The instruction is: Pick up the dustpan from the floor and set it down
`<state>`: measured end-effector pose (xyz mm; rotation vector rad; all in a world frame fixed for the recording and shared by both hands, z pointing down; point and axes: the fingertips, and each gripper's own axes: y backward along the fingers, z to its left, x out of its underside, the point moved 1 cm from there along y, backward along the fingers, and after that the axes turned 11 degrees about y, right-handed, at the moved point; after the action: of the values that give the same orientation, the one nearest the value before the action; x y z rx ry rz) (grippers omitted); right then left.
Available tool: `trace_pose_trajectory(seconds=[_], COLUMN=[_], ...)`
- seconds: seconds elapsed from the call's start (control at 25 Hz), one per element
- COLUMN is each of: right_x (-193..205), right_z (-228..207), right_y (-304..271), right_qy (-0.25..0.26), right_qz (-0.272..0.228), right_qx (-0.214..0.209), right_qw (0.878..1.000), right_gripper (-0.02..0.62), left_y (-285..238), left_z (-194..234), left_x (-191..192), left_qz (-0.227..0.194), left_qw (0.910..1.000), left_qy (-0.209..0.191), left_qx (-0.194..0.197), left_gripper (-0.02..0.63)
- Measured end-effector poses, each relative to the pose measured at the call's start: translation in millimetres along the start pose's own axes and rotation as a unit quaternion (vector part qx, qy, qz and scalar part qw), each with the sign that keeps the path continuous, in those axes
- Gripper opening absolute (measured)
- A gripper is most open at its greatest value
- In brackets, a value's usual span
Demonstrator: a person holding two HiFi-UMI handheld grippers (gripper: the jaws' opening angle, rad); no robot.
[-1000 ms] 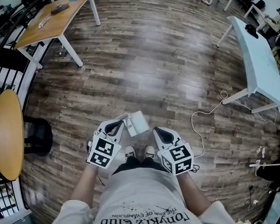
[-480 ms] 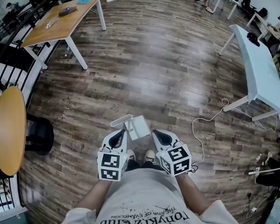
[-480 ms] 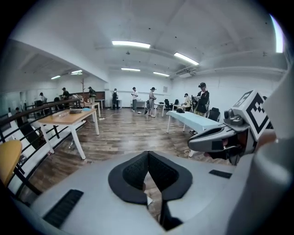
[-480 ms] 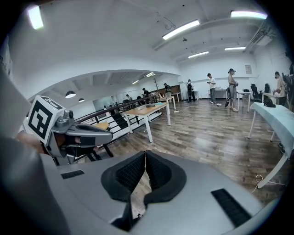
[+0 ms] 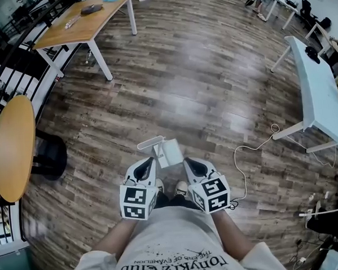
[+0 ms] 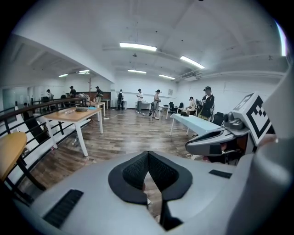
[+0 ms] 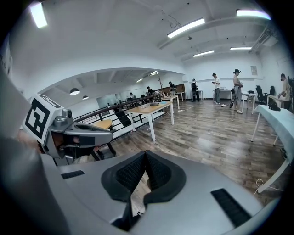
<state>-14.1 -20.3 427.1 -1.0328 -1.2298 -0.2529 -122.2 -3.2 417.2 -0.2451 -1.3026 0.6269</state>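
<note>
Rolling upright, my left tongs now match my right tongs: both pressed together, empty; the dustpan lies ungripped, apparently set down.

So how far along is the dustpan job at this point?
Done: nothing certain. The white dustpan appears to sit on the wood floor just ahead of the shoes. In hand: nothing; the left gripper and right gripper hang either side of it, fingers closed and empty. Left: if this is before the pick, grasping, lifting and setting down all remain; a finished set-down would look the same.
</note>
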Motion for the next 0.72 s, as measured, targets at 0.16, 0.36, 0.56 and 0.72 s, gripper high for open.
trace_pose_trajectory(seconds=[0.16,0.36,0.56,0.72], right_x=[3.0,4.9,0.8,-3.4], right_z=[-2.0,0.8,6.5,6.2], right_y=[3.5,4.1,7.3,8.6], right_qy=[0.004,0.007,0.009,0.013], right_qz=[-0.002,0.001,-0.005,-0.010], right_qx=[0.003,0.002,0.005,0.006], right_qw=[1.000,1.000,1.000,1.000], right_gripper=[0.025,0.025,0.025,0.025], left_y=[-1.1,0.5,4.5,5.9], left_z=[-6.4,-8.2,-6.3,-4.2], left_x=[4.1,5.3,7.9,3.2], left_qz=[0.003,0.000,0.004,-0.004], left_qw=[1.0000,0.9997,0.9998,0.9998], left_qy=[-0.006,-0.025,-0.020,-0.018], left_qx=[0.004,0.005,0.006,0.003], left_gripper=[0.023,0.023,0.023,0.023])
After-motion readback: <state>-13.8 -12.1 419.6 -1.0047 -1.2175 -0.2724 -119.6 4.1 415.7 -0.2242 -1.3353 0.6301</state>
